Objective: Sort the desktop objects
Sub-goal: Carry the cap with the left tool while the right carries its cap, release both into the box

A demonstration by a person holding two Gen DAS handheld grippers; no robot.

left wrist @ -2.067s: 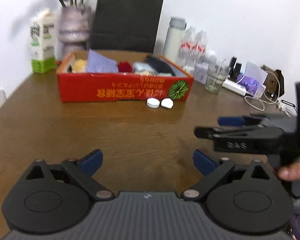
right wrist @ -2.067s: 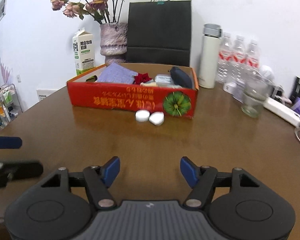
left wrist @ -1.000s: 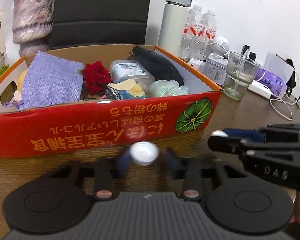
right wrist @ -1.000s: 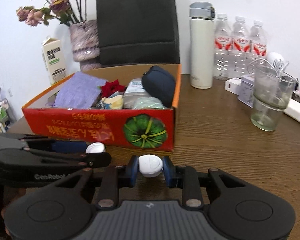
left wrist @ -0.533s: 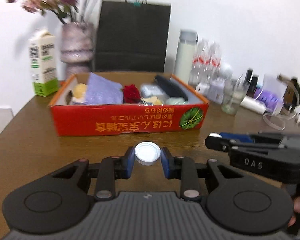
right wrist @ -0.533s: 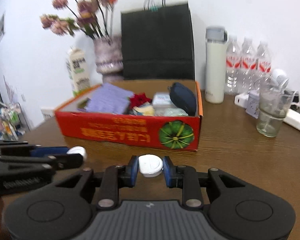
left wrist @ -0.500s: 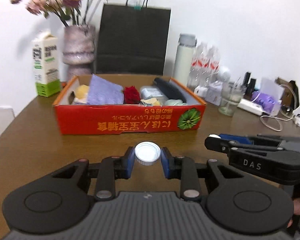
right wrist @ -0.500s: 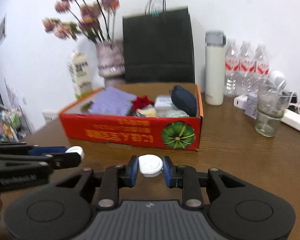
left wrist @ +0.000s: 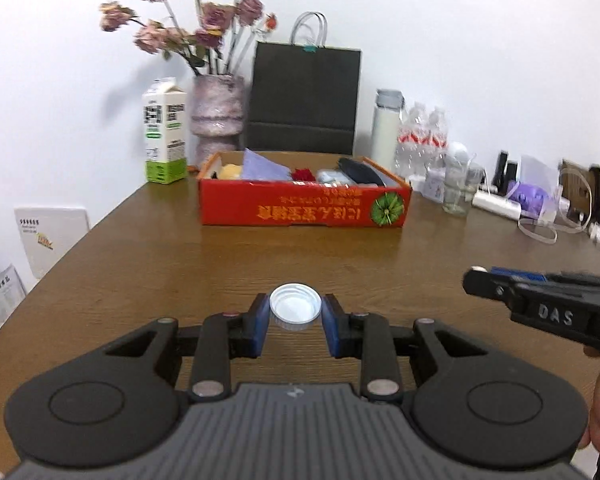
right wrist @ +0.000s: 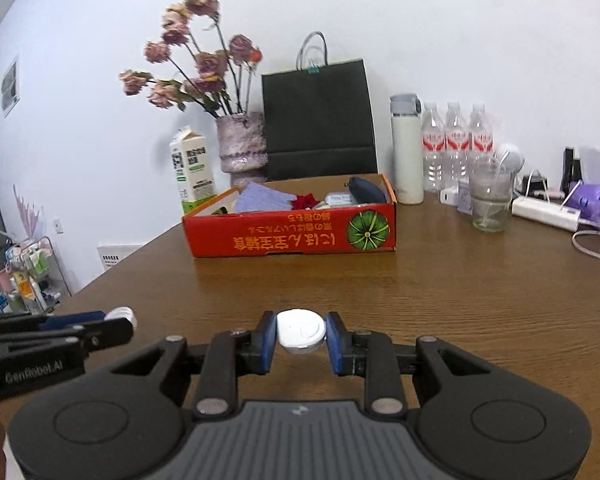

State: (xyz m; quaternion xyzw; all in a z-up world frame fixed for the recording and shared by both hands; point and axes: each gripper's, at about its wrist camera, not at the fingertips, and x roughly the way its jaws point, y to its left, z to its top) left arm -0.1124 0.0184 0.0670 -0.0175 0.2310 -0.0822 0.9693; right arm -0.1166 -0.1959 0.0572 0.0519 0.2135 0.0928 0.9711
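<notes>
My left gripper is shut on a white bottle cap, its hollow side up, held above the brown table. My right gripper is shut on a second white cap, its closed top up. Each gripper shows from the side in the other's view: the right one at the right, the left one at the left with its cap. A red cardboard box full of small items stands far ahead; it also shows in the right wrist view.
Behind the box stand a milk carton, a vase of dried flowers, a black paper bag and a white flask. Water bottles, a glass, a power strip and cables lie at the right.
Both grippers closed on the two caps in front of the box, then drew back from it with the caps held. The box now looks farther away.
</notes>
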